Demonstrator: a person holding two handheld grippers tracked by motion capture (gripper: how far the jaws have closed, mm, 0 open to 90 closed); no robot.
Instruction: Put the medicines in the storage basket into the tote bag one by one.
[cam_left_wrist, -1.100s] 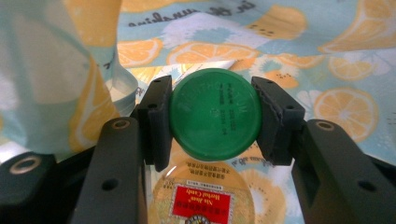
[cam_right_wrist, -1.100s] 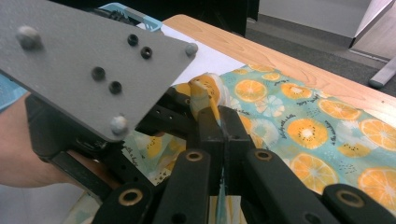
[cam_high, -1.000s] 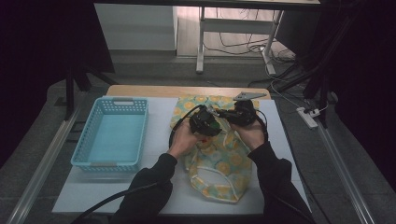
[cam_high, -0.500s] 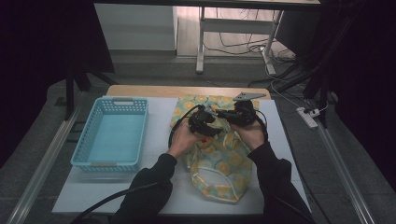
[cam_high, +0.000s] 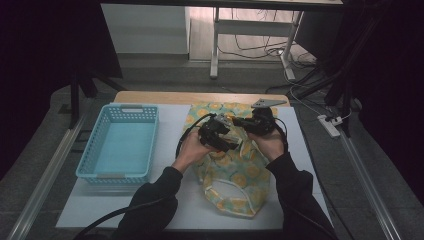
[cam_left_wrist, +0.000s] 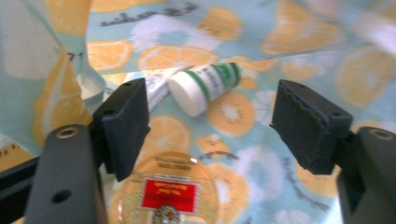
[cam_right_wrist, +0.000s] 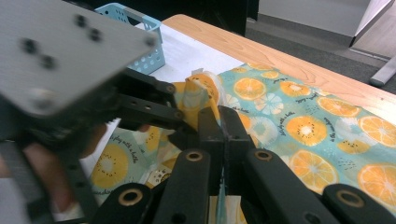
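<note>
left gripper (cam_left_wrist: 210, 116) jaws just opened wide over white green-banded tube (cam_left_wrist: 205, 86) inside orange-slice print fabric bag (cam_high: 235, 170), nothing gripped, right gripper (cam_right_wrist: 223, 140) clamped shut on bag edge

1. Left gripper (cam_left_wrist: 210, 121): its jaws have just been opening, with nothing between the pads; a tube (cam_left_wrist: 205, 86) and a round lid (cam_left_wrist: 168, 193) lie in the bag (cam_high: 235, 165) just ahead.
2. Right gripper (cam_right_wrist: 223, 135) is clamped on the bag's edge, crowding the left one.
3. The basket (cam_high: 120, 172) blocks the table's (cam_high: 170, 117) left side.
4. Bare table lies between basket and bag.
</note>
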